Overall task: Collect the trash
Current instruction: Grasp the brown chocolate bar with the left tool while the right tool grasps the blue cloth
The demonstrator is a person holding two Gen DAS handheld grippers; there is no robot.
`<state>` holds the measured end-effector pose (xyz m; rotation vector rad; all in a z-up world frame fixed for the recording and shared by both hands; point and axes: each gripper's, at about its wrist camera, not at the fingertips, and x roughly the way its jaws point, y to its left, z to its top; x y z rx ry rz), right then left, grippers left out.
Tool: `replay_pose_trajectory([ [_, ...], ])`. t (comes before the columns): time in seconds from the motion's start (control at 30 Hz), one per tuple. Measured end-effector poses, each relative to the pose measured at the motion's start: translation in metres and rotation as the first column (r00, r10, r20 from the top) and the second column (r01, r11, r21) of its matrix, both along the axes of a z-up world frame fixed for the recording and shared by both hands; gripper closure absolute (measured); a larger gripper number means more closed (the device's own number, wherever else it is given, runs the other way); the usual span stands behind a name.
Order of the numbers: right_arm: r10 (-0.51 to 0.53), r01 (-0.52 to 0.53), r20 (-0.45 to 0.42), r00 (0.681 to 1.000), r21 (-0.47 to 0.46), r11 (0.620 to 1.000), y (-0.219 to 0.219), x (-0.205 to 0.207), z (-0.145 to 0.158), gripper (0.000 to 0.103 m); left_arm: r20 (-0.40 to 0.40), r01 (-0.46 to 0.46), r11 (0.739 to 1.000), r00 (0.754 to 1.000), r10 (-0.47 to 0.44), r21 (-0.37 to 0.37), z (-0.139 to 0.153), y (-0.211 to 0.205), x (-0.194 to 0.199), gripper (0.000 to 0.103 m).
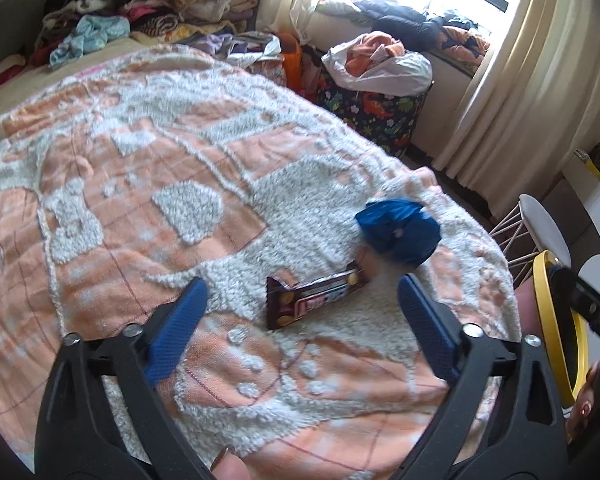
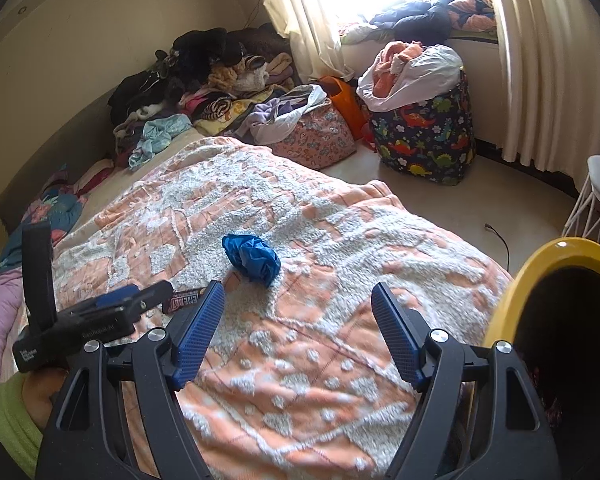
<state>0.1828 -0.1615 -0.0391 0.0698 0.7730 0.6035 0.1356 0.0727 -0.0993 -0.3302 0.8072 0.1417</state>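
A brown snack wrapper (image 1: 316, 294) lies on the orange and white blanket (image 1: 140, 184), just ahead of and between the fingers of my open left gripper (image 1: 300, 284). A crumpled blue wrapper (image 1: 398, 230) lies just beyond it, to the right. In the right wrist view the blue wrapper (image 2: 252, 258) sits ahead of my open, empty right gripper (image 2: 298, 294), and the snack wrapper (image 2: 186, 300) is partly hidden behind the left gripper (image 2: 112, 304). A yellow-rimmed bin (image 2: 540, 272) stands at the right, beside the bed; it also shows in the left wrist view (image 1: 556, 320).
Clothes are piled at the far end of the bed (image 2: 204, 80). A dinosaur-print bag (image 2: 424, 128) stuffed with laundry stands on the floor by the curtains. A white wire-legged stool (image 2: 598, 196) is at the right.
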Motion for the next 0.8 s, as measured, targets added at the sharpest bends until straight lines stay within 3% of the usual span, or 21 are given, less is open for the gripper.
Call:
replay_pose_trajectory([
  [0.07, 0.008, -0.008, -0.006, 1.0, -0.002, 1.0, 0.005, 0.005, -0.002, 0.03, -0.015, 0.005, 1.0, 1.0, -0.005, -0.008, -0.006, 0.002, 0.002, 0.028],
  [0.37, 0.067, -0.068, -0.049, 0.997, -0.016, 0.998, 0.038, 0.033, -0.017, 0.03, -0.04, 0.011, 1.0, 0.999, -0.011, -0.02, -0.021, 0.003, 0.011, 0.042],
  [0.6, 0.102, -0.104, -0.098, 0.99, -0.025, 0.994, 0.066, 0.057, -0.032, 0.031, -0.045, 0.024, 1.0, 0.999, -0.024, 0.0, -0.027, 0.001, 0.011, 0.047],
  [0.73, 0.119, -0.124, -0.146, 0.982, -0.02, 0.992, 0.08, 0.072, -0.045, 0.039, -0.042, 0.023, 1.0, 0.999, -0.023, 0.0, -0.027, 0.001, 0.012, 0.052],
  [0.8, 0.125, -0.129, -0.178, 0.976, -0.015, 0.991, 0.086, 0.078, -0.053, 0.052, -0.041, 0.023, 1.0, 0.999, -0.023, 0.004, -0.027, 0.0, 0.013, 0.054],
])
